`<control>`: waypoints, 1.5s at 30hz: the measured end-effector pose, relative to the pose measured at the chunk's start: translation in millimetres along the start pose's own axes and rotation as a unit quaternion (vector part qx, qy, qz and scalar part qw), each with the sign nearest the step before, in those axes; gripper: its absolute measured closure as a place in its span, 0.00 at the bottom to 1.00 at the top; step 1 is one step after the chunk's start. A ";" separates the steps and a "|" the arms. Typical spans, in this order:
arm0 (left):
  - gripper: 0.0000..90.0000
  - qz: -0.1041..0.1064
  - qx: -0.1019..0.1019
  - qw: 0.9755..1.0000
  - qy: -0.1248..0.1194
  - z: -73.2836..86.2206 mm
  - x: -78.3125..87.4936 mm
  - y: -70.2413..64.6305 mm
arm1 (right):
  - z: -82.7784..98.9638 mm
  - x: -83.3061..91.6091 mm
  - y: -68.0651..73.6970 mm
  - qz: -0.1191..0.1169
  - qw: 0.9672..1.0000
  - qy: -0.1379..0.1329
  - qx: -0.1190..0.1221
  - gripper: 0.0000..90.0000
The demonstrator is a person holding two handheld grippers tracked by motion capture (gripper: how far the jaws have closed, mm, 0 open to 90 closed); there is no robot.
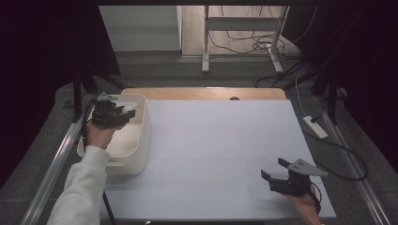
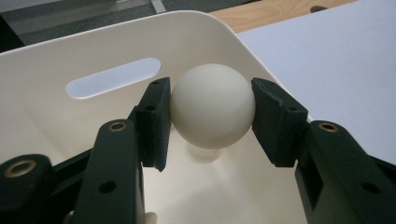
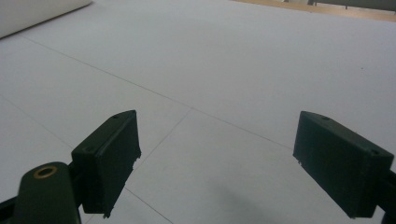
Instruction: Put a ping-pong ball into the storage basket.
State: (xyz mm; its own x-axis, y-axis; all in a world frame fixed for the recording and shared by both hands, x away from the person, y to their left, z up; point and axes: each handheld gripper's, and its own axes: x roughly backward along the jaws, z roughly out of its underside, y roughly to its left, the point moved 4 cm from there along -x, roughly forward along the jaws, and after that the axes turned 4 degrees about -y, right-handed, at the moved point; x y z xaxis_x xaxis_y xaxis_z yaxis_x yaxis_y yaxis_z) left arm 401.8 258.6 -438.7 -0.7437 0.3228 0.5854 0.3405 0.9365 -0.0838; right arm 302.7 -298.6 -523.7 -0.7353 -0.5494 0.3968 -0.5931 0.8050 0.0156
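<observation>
The table (image 1: 220, 154) carries a cream plastic bin (image 1: 141, 140) at its left edge. Over the bin's inside hangs the left hand-held gripper (image 2: 212, 109), its pads pressed on either side of a cream ball (image 2: 212, 105) at its widest part (the right place to grip). The ball looks smooth, hard and light, so probably slippery between flat pads. The right hand-held gripper (image 3: 215, 158) rests wide open and empty, low over the bare table. A small pale shape under the ball is hard to make out.
</observation>
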 end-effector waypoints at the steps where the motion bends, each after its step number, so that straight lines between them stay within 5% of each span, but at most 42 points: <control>1: 0.56 0.000 0.000 1.000 0.000 0.0 -0.1 0.1 | 0.1 0.1 -0.1 0.000 1.000 0.000 -0.001 0.16; 15: 0.55 0.000 0.002 1.000 -0.005 -0.7 1.6 -0.6 | 0.3 0.0 -0.2 0.000 1.000 0.001 -0.001 0.16; 21: 0.24 0.000 0.019 1.000 -0.015 -4.2 6.1 -2.3 | 0.4 -0.4 -0.6 0.000 1.000 0.002 -0.002 0.16; 28: 0.20 0.025 0.011 0.999 -0.042 -5.3 15.9 -7.9 | 0.9 -0.7 -1.1 -0.003 1.000 0.006 -0.002 0.16; 36: 0.20 0.073 -0.020 0.994 -0.079 -6.9 31.6 -27.5 | 2.2 -1.1 -0.8 -0.005 1.000 0.007 -0.003 0.16; 40: 0.21 0.105 -0.037 0.989 -0.095 -8.2 39.9 -40.6 | 2.3 -1.0 0.0 -0.007 1.000 0.007 -0.003 0.16; 45: 0.21 0.121 -0.045 0.987 -0.097 -5.7 43.9 -51.7 | 2.2 -0.8 0.5 -0.010 1.000 0.006 -0.003 0.16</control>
State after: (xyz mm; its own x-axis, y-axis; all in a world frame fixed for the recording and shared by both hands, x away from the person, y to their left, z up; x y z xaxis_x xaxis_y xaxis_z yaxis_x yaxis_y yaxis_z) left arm 354.8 223.5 -404.0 -0.7277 0.5634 0.3912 0.5645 0.8159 -0.1251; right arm 302.2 -298.2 -526.0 -0.7198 -0.5621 0.4074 -0.6052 0.7956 0.0285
